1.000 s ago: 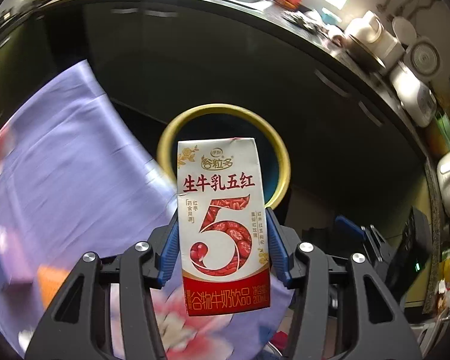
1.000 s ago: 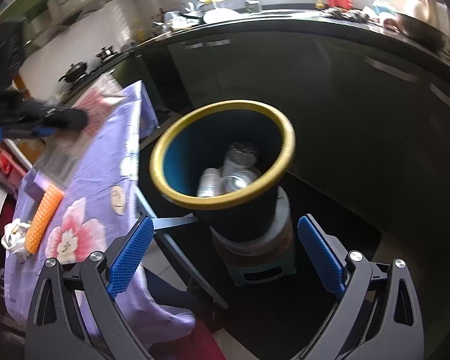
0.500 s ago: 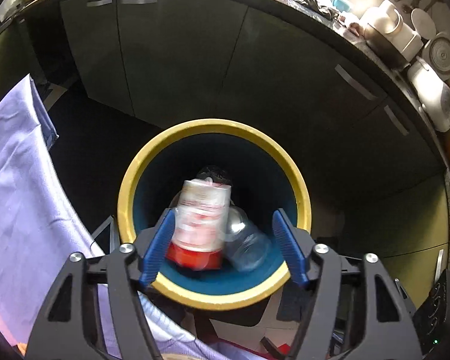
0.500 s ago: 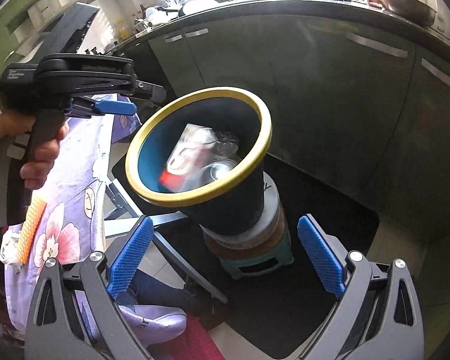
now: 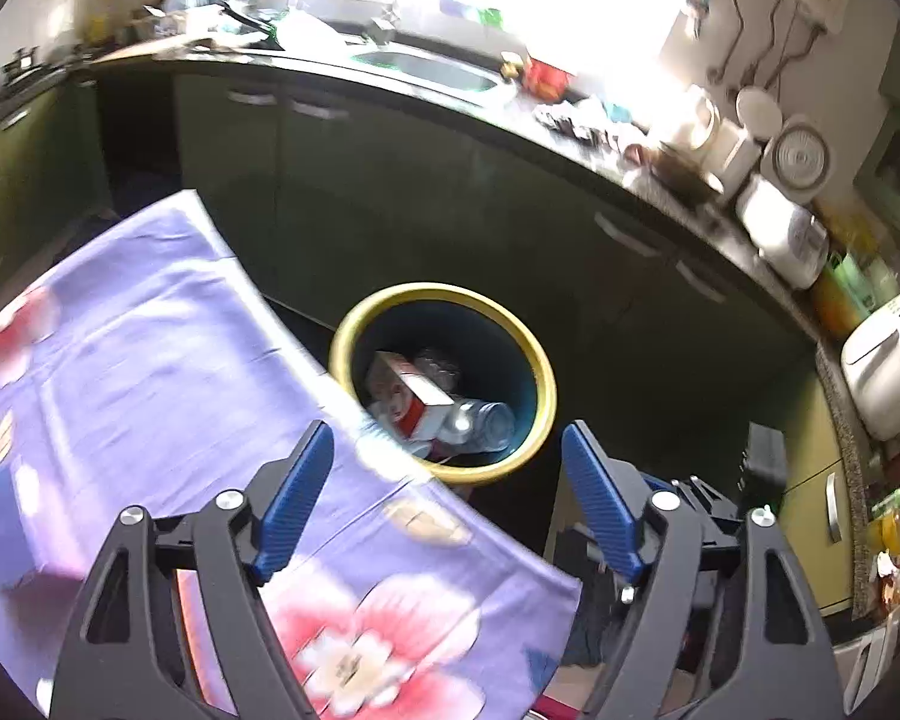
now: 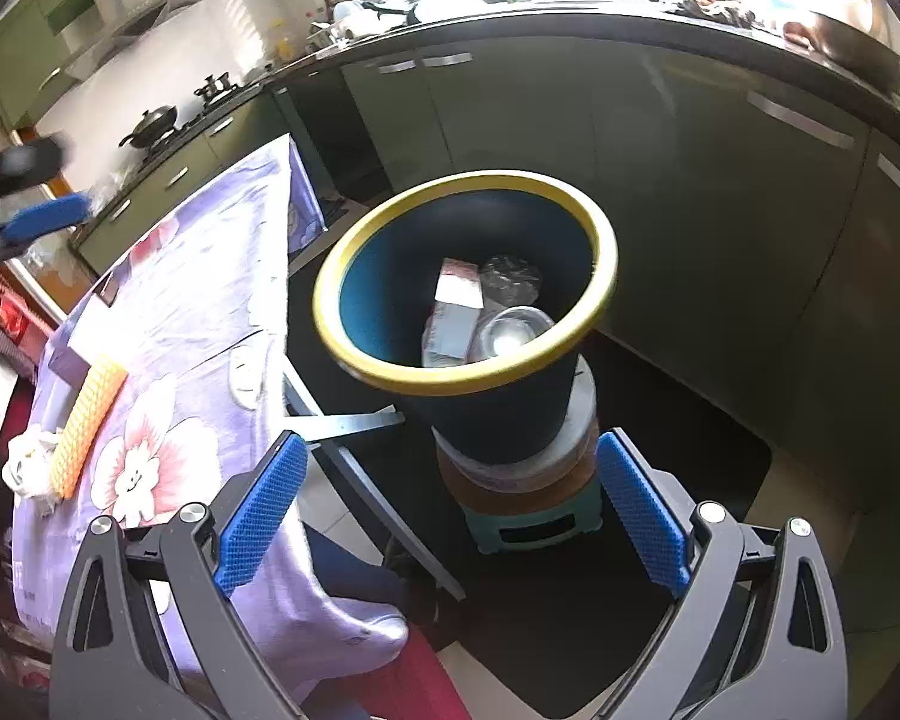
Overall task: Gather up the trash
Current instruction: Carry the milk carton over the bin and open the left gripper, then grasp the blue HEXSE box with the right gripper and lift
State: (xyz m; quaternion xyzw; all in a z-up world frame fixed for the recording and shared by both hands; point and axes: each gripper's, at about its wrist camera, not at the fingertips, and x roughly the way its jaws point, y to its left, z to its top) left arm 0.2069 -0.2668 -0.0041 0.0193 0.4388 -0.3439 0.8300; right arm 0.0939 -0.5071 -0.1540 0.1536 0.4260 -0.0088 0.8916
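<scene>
A round bin (image 6: pixel 465 276) with a yellow rim and smooth dark-blue wall sits at the centre of both views, standing on a stool (image 6: pixel 531 525). Inside lie a boxy red-and-white carton (image 5: pixel 411 393) and a clear, crinkled plastic bottle (image 5: pixel 480 417), touching. The left gripper (image 5: pixel 447 495) and right gripper (image 6: pixel 450 507) both gape wide and hold nothing, ribbed blue pads (image 6: pixel 261 507) apart. A purple flowered cloth (image 5: pixel 150 372) fills the lower left.

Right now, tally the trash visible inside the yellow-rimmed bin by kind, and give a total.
Milk drink carton: 1
Clear plastic bottle: 1
Crumpled clear plastic: 1
Total: 3 visible in the bin; anything underneath is hidden.
</scene>
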